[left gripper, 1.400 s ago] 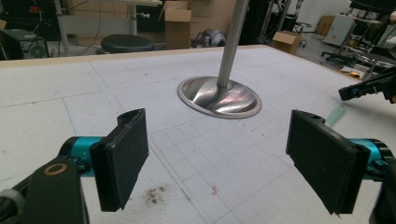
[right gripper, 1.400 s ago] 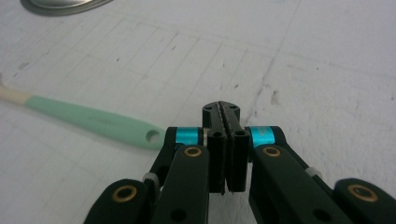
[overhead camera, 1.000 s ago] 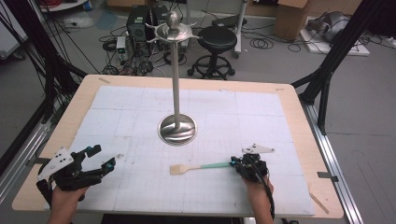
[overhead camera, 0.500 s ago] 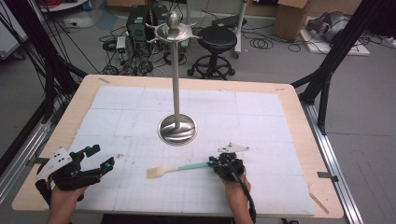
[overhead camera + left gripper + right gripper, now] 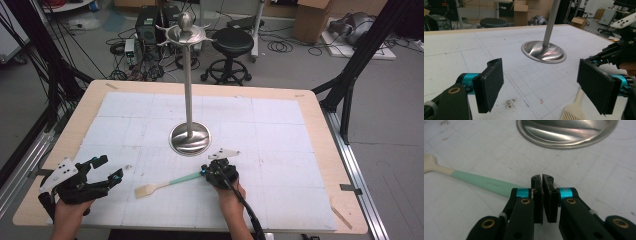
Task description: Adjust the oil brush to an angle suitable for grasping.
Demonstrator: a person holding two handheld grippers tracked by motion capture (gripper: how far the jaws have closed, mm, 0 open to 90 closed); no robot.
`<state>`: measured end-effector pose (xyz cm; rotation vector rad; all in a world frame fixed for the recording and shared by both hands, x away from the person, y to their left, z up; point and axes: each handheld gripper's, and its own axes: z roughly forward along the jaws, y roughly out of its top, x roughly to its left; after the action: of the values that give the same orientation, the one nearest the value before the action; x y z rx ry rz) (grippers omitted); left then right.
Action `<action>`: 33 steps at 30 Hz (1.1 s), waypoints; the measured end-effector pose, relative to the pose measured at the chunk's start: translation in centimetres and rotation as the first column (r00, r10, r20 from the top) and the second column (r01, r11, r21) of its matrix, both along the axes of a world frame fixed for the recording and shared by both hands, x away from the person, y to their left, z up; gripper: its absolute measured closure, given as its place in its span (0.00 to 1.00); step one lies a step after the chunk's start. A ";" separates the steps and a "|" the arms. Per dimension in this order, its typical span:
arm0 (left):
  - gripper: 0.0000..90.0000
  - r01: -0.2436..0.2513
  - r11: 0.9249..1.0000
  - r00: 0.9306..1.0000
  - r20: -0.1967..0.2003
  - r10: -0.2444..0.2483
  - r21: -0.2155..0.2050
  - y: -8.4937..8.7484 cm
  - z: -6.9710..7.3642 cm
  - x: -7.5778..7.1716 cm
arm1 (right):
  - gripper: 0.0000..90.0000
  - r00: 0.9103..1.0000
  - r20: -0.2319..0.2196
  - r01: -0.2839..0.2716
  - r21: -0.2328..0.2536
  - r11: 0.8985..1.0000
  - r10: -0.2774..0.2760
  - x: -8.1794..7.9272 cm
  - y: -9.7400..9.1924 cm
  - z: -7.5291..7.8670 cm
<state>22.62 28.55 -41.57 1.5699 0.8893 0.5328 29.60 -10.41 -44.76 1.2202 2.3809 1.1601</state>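
Cream-headed brush (image 5: 162,186), mint-green handle

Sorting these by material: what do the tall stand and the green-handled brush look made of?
Tall silver stand: polished metal by its look, with mirror-like highlights on the domed base. Green-handled cream brush: probably plastic or silicone, matte and evenly coloured; the comb-like tip suggests soft bristles.

Pretty typical lab clutter back here. Grey floor (image 5: 390,145) all around, with black cables (image 5: 295,47) snaking across it behind the wooden surface (image 5: 320,125), which has a white gridded mat (image 5: 280,130) on top. There's a black round stool (image 5: 233,42) on casters, a dark computer tower (image 5: 148,30), cardboard boxes (image 5: 312,20) and black frame legs (image 5: 357,60) on both sides.
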 end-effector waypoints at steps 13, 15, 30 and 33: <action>0.24 0.023 1.000 1.000 -0.013 -0.023 -0.006 -0.2 -0.1 0.0 | 0.67 0.983 0.181 0.014 0.080 0.997 -0.028 -2.8 -5.0 3.0; 0.27 0.049 0.999 0.999 -0.015 -0.049 -0.011 -0.5 -0.2 0.0 | 0.60 0.975 0.211 0.048 0.110 0.993 -0.070 -3.9 -7.3 3.2; 0.27 0.109 0.993 0.994 -0.005 -0.109 -0.038 -1.1 0.0 -0.2 | 0.23 0.919 0.340 0.166 0.130 0.978 -0.201 -8.1 -14.3 5.4; 0.27 0.116 0.992 0.993 0.000 -0.117 -0.046 -1.0 0.0 -0.2 | 0.19 0.902 0.362 0.188 0.166 0.968 -0.237 -8.8 -16.1 5.5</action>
<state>22.39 27.54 -41.53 1.5703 0.8012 0.4241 20.77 -26.50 -39.25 1.1353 1.8668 1.3505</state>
